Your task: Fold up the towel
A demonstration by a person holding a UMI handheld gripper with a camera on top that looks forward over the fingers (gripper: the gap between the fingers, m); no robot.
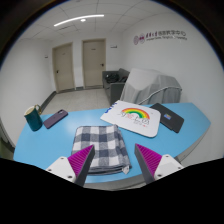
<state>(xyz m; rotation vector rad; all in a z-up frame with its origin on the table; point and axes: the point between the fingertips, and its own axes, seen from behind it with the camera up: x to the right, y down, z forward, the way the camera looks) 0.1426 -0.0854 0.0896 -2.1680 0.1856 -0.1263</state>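
A grey and white checked towel (pixel 100 146) lies folded on the light blue table (pixel 175 142), near the table's front edge. Its folded edge with a small white tag faces the gripper. My gripper (pixel 113 160) is open, held above the front edge of the table. The left pink pad (pixel 80 158) is over the towel's near left corner and the right pink pad (pixel 150 158) is over bare table to the towel's right. The towel's near edge lies between and just ahead of the fingers. Nothing is held.
A teal cup (pixel 34 118) and a dark phone (pixel 55 118) lie on the table's left. A white pad with a rainbow drawing (pixel 133 118) and a black notebook (pixel 169 120) lie to the right. A draped chair (pixel 152 88) stands behind the table, with doors beyond.
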